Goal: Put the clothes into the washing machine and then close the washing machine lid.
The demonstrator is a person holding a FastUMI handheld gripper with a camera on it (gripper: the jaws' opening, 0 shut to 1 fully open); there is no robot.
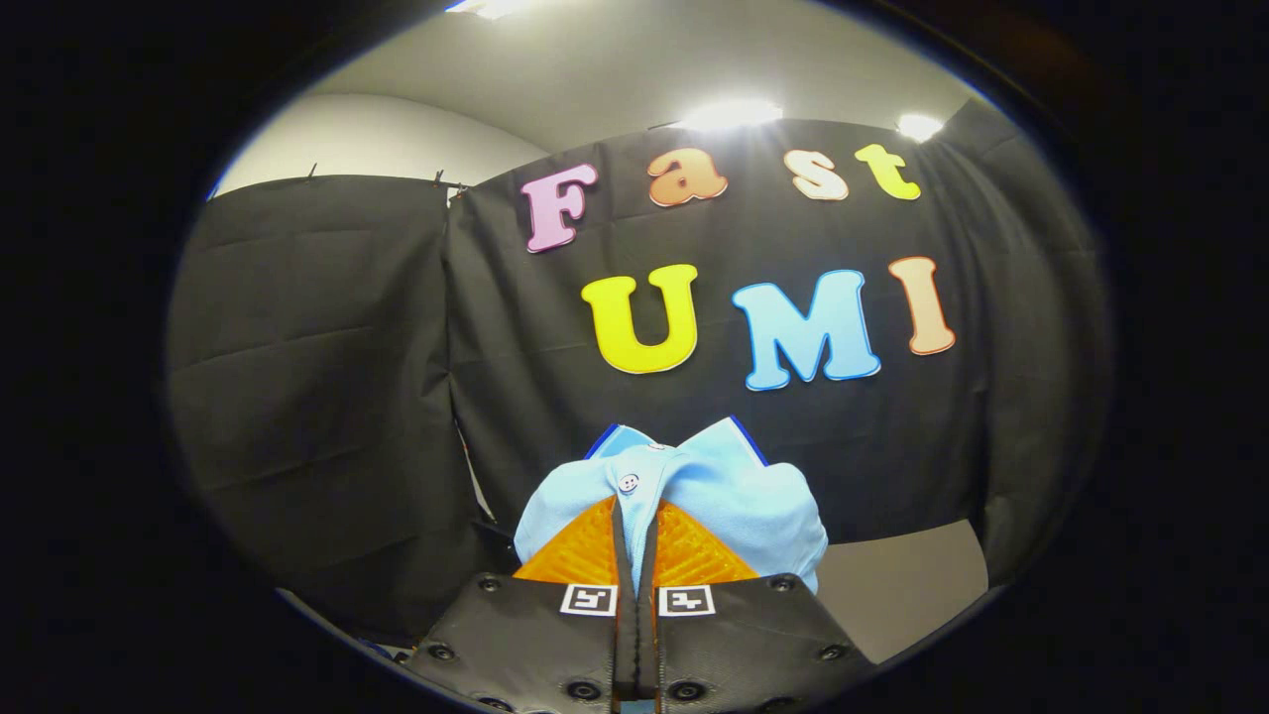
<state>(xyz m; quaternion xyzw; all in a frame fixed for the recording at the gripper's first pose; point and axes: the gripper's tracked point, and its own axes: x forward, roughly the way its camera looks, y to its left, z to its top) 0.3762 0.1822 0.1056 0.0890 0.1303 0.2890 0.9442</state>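
1. Shirt (739, 486): a light blue garment with a small white button (628, 483) is pinched in the gripper (634, 531), bunched over and just ahead of the fingertips.
2. The jaws stand nearly together, both fingers pressing on the fabric.
3. The shirt seems lifted, with the black cloth wall (327, 397) beyond it.
4. The step in hand looks like carrying the shirt.
5. Next, I judge, the gripper must find the washer's opening, lower the shirt in, and release.

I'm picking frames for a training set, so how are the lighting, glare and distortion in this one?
Gripper view: ceiling lights blow out to white glare; the fisheye bows the booth wall; the light blue shirt, pinched in the closed tool, is evenly lit and sharp, down to its button.
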